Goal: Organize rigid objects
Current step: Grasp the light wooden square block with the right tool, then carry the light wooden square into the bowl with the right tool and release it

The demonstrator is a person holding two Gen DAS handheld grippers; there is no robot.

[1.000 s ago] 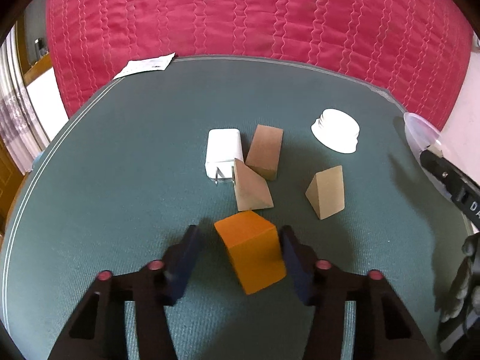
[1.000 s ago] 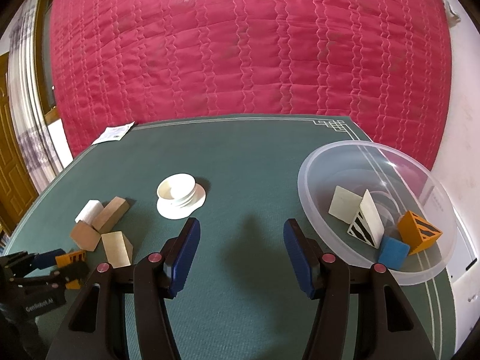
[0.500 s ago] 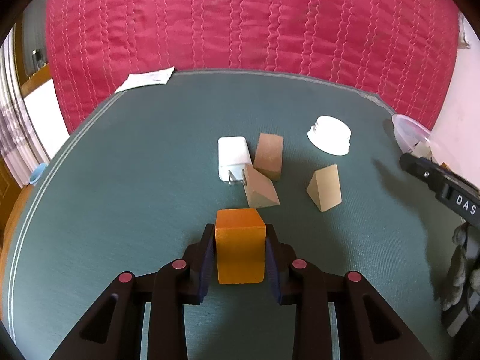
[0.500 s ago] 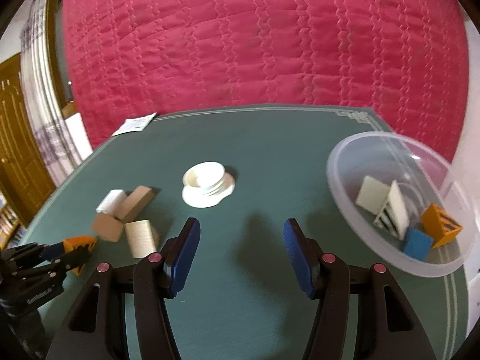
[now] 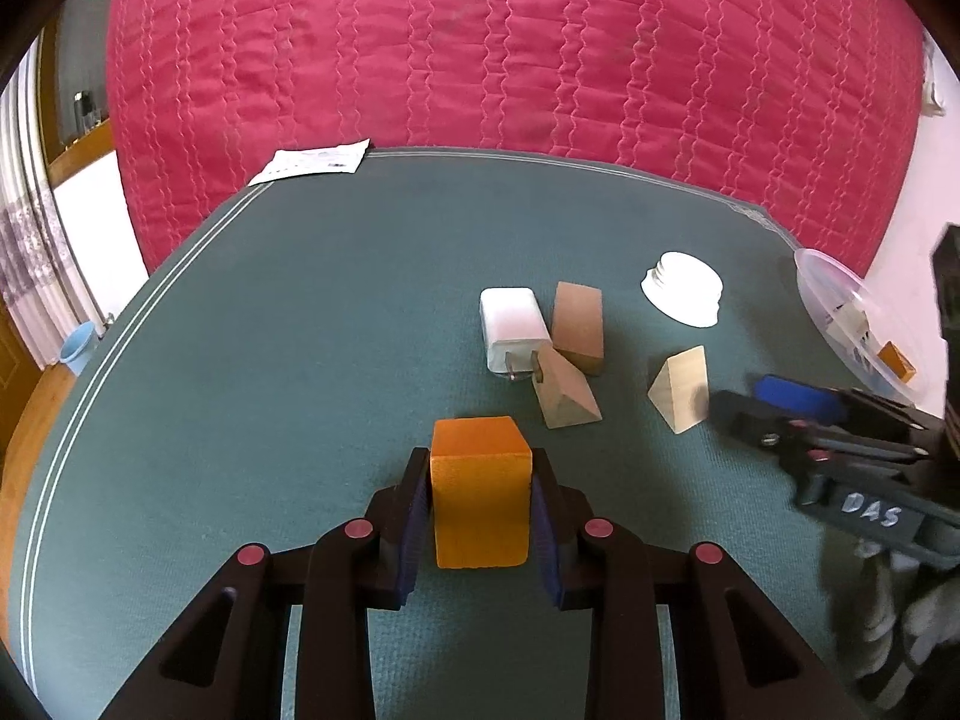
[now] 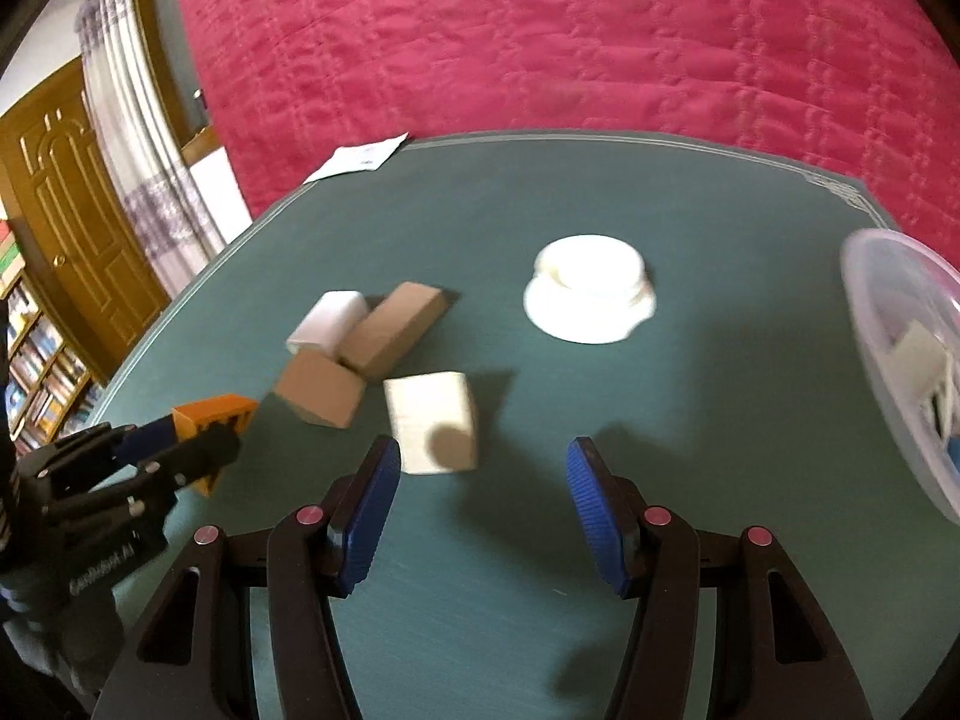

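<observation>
Orange block (image 5: 482,504) sits clenched in your left gripper (image 5: 480,516), its jaws pressing both sides above the green tabletop (image 5: 300,360). Your right gripper (image 6: 480,510) jaws stand apart, empty, near the pale wedge (image 6: 432,429). Clear bowl (image 6: 900,360) holds several blocks.

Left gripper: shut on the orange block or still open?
Shut on it. In the left wrist view the left gripper has both blue pads pressed flat on the sides of the orange block, no gap showing.

Bare green mat (image 6: 480,630) before pale wedge (image 6: 433,429)
</observation>
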